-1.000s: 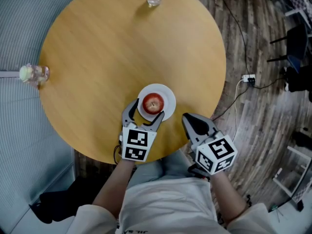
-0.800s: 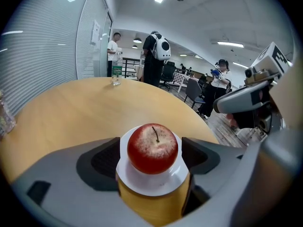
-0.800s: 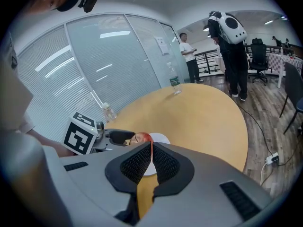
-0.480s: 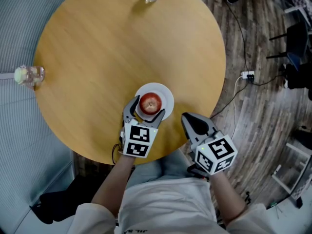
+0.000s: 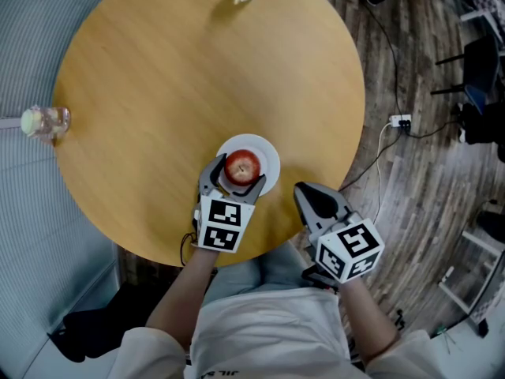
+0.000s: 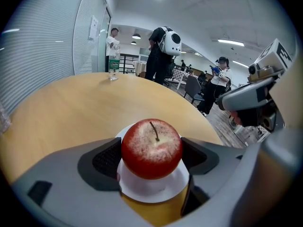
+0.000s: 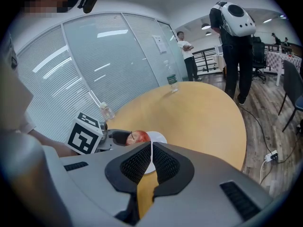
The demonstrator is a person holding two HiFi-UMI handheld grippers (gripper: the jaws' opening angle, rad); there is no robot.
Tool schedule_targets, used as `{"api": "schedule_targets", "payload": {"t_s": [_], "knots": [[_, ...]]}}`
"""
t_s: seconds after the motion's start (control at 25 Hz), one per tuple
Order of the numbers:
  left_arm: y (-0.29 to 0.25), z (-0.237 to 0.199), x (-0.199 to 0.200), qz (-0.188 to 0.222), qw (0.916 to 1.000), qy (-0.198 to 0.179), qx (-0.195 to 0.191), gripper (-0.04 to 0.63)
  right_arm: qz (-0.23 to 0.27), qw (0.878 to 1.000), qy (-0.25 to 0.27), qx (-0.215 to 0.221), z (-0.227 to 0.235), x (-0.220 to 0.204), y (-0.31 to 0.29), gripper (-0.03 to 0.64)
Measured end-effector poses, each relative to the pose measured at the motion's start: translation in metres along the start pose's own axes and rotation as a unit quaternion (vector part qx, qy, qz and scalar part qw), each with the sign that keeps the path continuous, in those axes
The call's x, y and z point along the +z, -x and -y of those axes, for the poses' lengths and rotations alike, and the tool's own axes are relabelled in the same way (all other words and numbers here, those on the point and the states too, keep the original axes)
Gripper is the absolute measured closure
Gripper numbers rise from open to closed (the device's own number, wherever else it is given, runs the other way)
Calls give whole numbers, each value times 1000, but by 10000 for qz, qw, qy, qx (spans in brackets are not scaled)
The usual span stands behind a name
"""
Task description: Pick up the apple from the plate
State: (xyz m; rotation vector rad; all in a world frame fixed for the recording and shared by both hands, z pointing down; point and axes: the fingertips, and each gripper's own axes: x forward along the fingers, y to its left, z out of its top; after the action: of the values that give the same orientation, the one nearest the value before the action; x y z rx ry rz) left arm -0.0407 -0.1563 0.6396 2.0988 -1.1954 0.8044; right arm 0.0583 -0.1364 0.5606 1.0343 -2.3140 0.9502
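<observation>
Your left gripper (image 6: 151, 156) had its jaws clamped on the apple (image 6: 151, 148) at its widest, over the plate (image 6: 156, 193). Right gripper (image 7: 151, 161), lower right in the head view, had its jaws together, empty. The apple looked firm, waxy-slick and bruisable, so that mid-height hold suited it.

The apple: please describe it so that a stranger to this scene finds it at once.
Start at the round wooden table; near its edge closest to the person lies a white plate. The apple, right at that plate and clamped by the left claw, is the only red thing there.

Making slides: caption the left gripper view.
Left gripper clamps a red apple over its white plate on the round wooden table.
</observation>
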Motion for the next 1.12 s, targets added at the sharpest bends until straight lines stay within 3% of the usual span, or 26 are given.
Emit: {"api": "schedule_targets", "payload": {"t_s": [0.6, 1.12], "knots": [[24, 0, 14, 197, 9996, -151, 152, 202, 151, 9998, 136, 69, -11, 13, 9, 583], [79, 20, 31, 484, 9985, -213, 149, 202, 480, 9981, 379, -36, -22, 31, 40, 583]]}}
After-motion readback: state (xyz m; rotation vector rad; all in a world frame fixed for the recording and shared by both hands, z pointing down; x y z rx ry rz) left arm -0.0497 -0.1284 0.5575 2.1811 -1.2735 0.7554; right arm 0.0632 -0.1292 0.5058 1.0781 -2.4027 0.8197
